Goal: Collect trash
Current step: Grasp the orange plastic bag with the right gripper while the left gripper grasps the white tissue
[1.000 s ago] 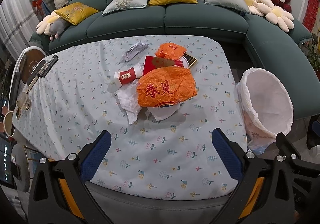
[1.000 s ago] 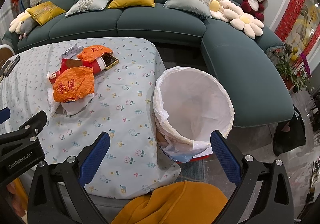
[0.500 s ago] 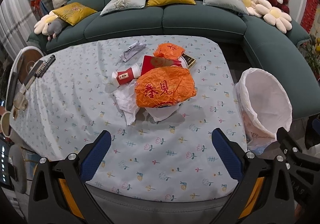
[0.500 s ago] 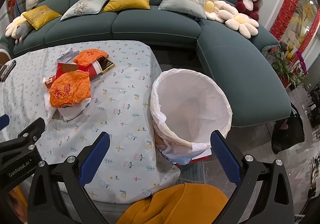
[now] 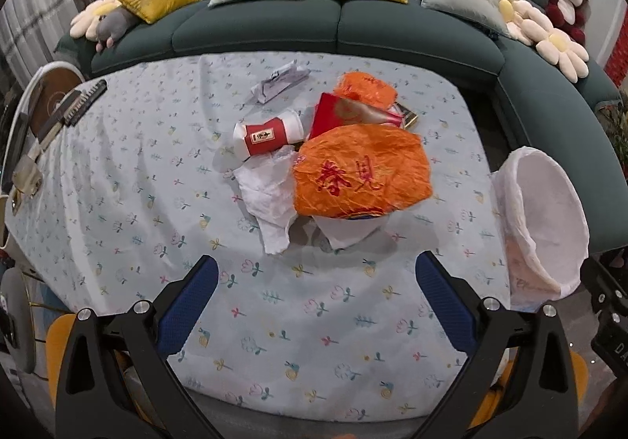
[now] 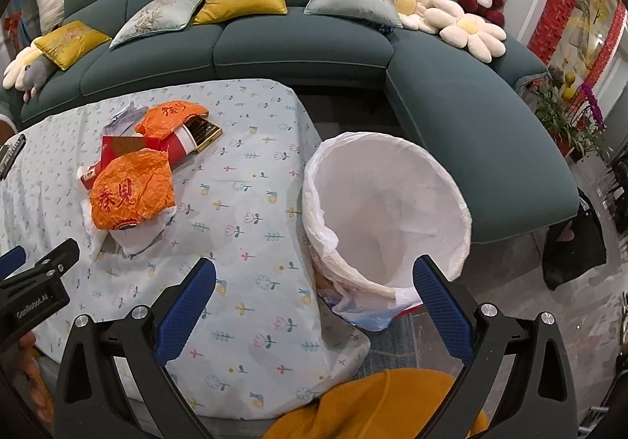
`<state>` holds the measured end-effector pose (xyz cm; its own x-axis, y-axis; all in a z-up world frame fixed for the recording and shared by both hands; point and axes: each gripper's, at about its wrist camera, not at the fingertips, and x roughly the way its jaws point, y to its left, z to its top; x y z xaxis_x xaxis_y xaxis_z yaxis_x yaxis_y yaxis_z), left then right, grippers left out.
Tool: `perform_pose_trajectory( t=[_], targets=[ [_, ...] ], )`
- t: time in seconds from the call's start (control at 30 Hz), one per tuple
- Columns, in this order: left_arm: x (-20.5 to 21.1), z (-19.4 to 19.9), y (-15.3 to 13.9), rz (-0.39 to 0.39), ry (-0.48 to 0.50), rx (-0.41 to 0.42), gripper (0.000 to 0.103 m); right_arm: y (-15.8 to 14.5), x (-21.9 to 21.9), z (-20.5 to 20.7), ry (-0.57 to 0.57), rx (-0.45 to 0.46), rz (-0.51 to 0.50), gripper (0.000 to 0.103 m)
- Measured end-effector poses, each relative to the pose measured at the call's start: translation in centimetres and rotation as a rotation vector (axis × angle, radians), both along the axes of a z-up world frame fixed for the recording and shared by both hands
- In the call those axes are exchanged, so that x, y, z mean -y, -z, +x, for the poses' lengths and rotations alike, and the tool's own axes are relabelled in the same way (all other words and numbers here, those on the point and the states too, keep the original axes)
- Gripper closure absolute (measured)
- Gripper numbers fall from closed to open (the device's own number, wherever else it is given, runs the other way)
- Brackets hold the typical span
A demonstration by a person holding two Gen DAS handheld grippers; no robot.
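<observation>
A pile of trash lies mid-table: a large orange wrapper [image 5: 361, 170] over crumpled white paper [image 5: 267, 192], a red-and-white paper cup [image 5: 269, 131] on its side, a red packet [image 5: 337, 113], a smaller orange wrapper [image 5: 365, 88] and a grey crumpled paper [image 5: 280, 82]. The large orange wrapper also shows in the right wrist view [image 6: 131, 190]. A white-lined trash bin [image 6: 386, 203] stands on the floor off the table's right edge. My left gripper [image 5: 316, 297] is open and empty, short of the pile. My right gripper [image 6: 314, 299] is open and empty above the table corner beside the bin.
The table carries a flowered cloth [image 5: 137, 184]. A comb and small items [image 5: 74, 107] lie at its left edge. A teal sofa [image 5: 274, 19] with cushions and plush toys curves behind and to the right. An orange seat [image 6: 376, 403] is below the right gripper.
Both grippers have shifted slightly forward and left; the trash pile and bin sit a little closer in view. Both grippers stay open and empty.
</observation>
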<state>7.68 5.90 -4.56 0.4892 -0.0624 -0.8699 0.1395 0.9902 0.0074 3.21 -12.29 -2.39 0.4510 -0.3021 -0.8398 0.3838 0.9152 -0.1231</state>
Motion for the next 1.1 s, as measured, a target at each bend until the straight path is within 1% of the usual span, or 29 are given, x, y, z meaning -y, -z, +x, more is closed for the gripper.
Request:
perform_pose_trajectory(
  t=[0.07, 0.2, 0.3, 0.4, 0.5, 0.57, 0.73, 0.77, 0.83, 0.93, 1.0, 1.07, 1.1],
  targets=[
    [-0.3, 0.9, 0.5, -0.003, 0.004, -0.016, 0.007, 0.3, -0.1, 0.6, -0.001, -0.005, 0.014, 0.007],
    [-1.2, 1.9, 0.8, 0.013, 0.009, -0.004, 0.007, 1.0, -0.8, 2.2, -0.025, -0.007, 0.048, 0.007],
    [-2.0, 2.6, 1.5, 0.018, 0.015, -0.026, 0.007, 1.5, -1.9, 3.8, -0.059, -0.013, 0.077, 0.007],
    [-3.3, 3.1, 2.4, 0.016, 0.006, -0.046, 0.007, 2.0, -3.7, 5.9, -0.116, -0.004, 0.108, 0.010],
    [-4.4, 3.5, 3.3, 0.033, -0.006, -0.062, 0.007, 2.6, -5.2, 8.0, -0.164, -0.008, 0.125, 0.017],
    [-5.4, 3.9, 3.8, 0.023, -0.022, -0.078, 0.007, 3.4, -6.3, 9.8, -0.197, -0.017, 0.146, 0.023],
    [-7.0, 5.1, 4.9, 0.023, -0.042, -0.099, 0.007, 5.0, -7.7, 12.7, -0.243, -0.024, 0.202, 0.032],
    [-7.3, 5.5, 5.3, 0.015, -0.046, -0.109, 0.007, 5.4, -7.8, 13.2, -0.250, -0.031, 0.212, 0.036],
    [-7.7, 6.3, 5.9, -0.014, -0.048, -0.132, 0.007, 6.2, -8.1, 14.1, -0.254, -0.049, 0.224, 0.040],
    [-7.5, 7.3, 6.8, -0.032, -0.039, -0.151, 0.007, 7.2, -8.4, 14.9, -0.249, -0.074, 0.234, 0.049],
    [-7.2, 7.9, 7.5, -0.029, -0.029, -0.157, 0.007, 7.8, -8.5, 15.1, -0.250, -0.090, 0.248, 0.056],
    [-6.8, 8.5, 8.2, -0.035, -0.007, -0.170, 0.009, 8.3, -8.5, 15.1, -0.254, -0.103, 0.258, 0.067],
    [-6.6, 8.7, 8.6, -0.035, 0.001, -0.174, 0.012, 8.4, -8.4, 15.0, -0.253, -0.105, 0.259, 0.071]
  ],
)
